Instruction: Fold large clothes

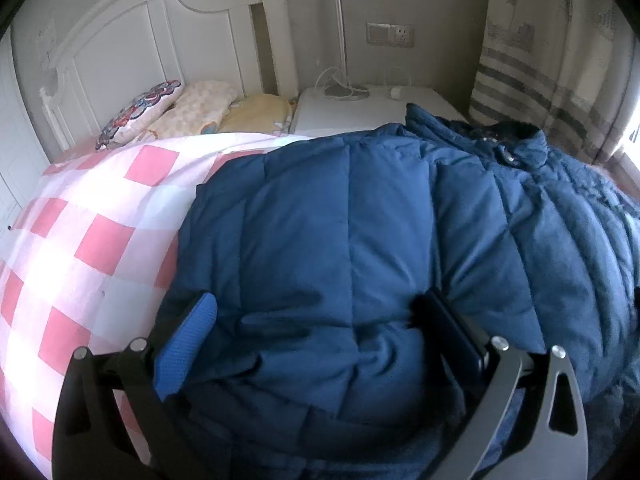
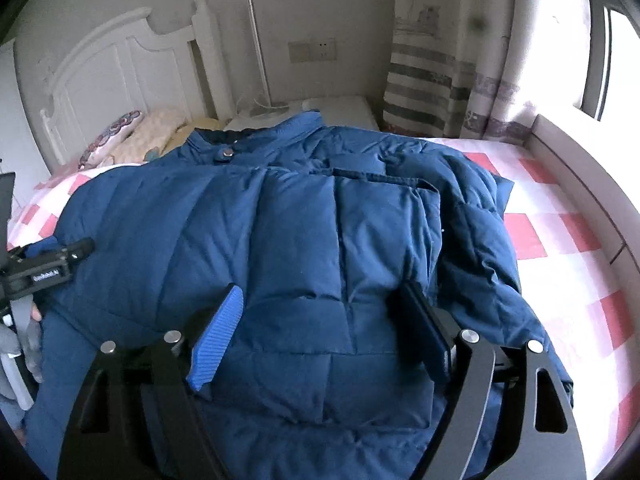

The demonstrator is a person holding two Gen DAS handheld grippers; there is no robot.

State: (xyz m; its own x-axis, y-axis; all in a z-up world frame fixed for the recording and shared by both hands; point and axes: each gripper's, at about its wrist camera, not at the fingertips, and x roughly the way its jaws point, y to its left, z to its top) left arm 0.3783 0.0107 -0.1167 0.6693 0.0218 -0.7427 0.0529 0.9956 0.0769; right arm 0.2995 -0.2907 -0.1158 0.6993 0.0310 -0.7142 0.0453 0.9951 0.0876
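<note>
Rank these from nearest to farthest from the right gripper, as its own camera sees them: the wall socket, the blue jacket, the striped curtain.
1. Blue jacket, lying between the right gripper's fingers.
2. Striped curtain, beyond the bed, right.
3. Wall socket, on the far wall.

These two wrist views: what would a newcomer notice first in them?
First, the big navy puffer jacket, spread across a bed with a pink-and-white checked sheet, collar toward the white headboard. Next, the right gripper and left gripper, each with jaws wide apart over the padded fabric.
</note>
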